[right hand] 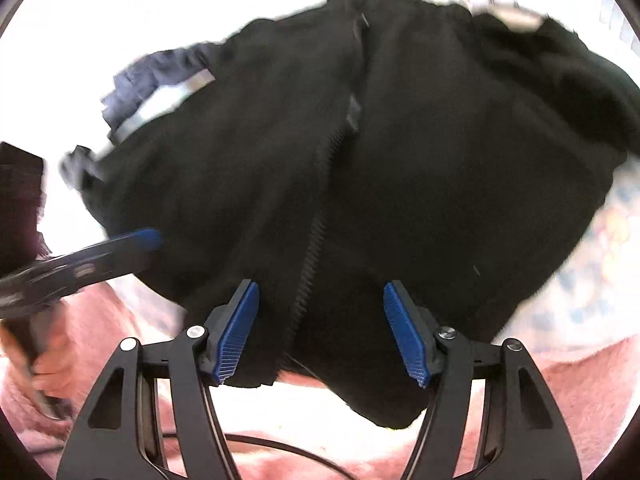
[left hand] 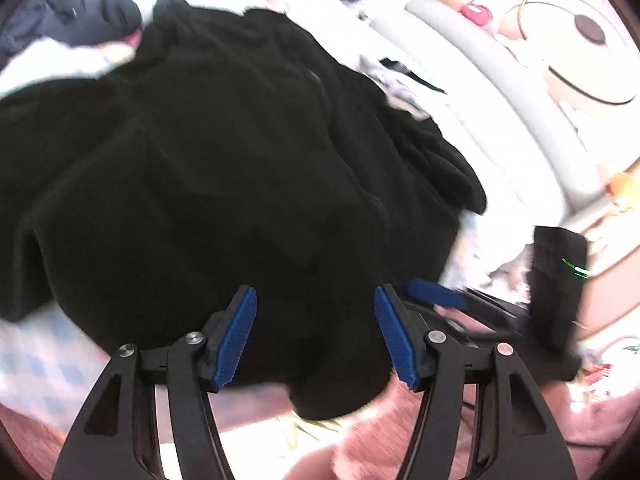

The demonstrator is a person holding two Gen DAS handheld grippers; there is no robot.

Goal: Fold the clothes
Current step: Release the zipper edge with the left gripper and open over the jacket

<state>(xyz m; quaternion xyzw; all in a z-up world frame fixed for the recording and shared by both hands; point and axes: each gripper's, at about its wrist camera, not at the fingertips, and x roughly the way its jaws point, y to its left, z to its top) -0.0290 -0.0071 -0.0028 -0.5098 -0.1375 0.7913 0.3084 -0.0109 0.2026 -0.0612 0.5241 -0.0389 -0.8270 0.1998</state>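
A black fleece jacket (left hand: pixel 224 168) lies spread over a bed with pale patterned bedding (left hand: pixel 36 364); its near hem hangs just over the bed's near edge, toward the person's pink fuzzy clothing (right hand: pixel 580 408). A zipper (right hand: pixel 316 240) runs up the middle of the jacket, partly open near the hem.

The left hand-held gripper (left hand: pixel 316 336) hovers over the jacket's near hem, its blue-padded jaws spread wide with nothing between them. The right hand-held gripper (right hand: pixel 320 332) is placed the same way over the hem, straddling the zipper, jaws also apart and empty. In the left wrist view, the right gripper's blue tip shows just to the right of the jacket's hem.

Risks, as a judgement: the fleece is thick and bunched, so a pinch at the hem could catch both front and back layers, or only one, and the fold would come out crooked. The open zipper could let the two front panels slide apart when lifted. The overhanging hem could drag the jacket off the bed.

The jacket looks matte, soft and rumpled, with one sleeve bunched at its far right. Another dark garment (left hand: pixel 72 12) lies beyond the jacket's far left. Both views are motion-blurred, so fine creases are unclear.
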